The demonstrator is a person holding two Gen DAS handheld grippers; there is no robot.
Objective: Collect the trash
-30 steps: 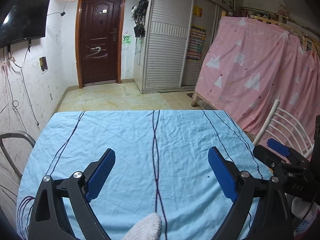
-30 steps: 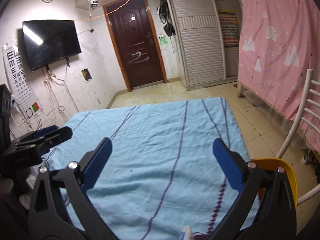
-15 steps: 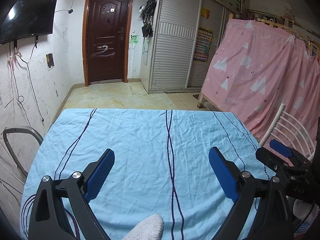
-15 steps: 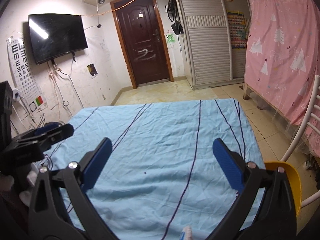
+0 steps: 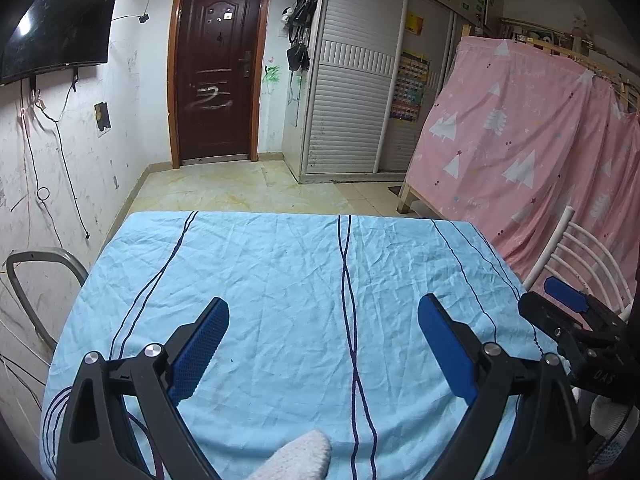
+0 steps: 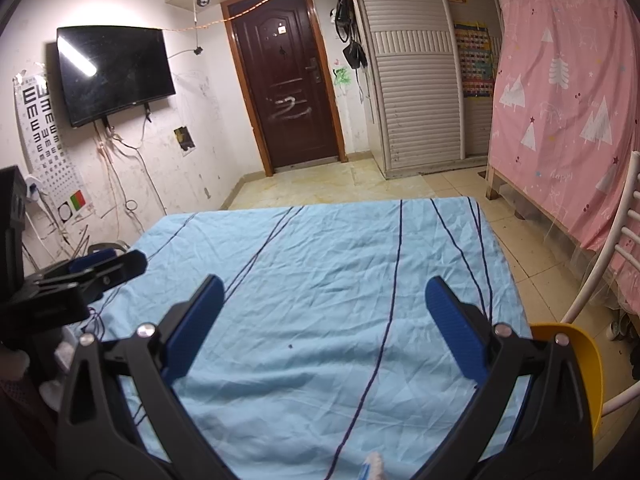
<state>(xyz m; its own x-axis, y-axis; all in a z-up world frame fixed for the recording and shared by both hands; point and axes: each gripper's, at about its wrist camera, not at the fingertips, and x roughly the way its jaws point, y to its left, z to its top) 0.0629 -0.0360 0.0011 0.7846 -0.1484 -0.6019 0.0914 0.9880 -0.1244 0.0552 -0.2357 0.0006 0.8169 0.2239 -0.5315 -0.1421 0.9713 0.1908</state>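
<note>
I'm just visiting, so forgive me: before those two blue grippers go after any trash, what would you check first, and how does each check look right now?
1. Left gripper open and holding nothing: ok.
2. Right gripper open and holding nothing: ok.
3. Trash in sight on the blue tablecloth: not ok, none visible.
4. Container for trash: cannot tell; only a yellow rim shows at the table's right edge.
5. Grippers apart from each other: ok.

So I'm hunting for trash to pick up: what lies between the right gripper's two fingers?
Only bare blue tablecloth with dark stripes lies between the right gripper fingers, in the right wrist view. No trash shows there.
</note>
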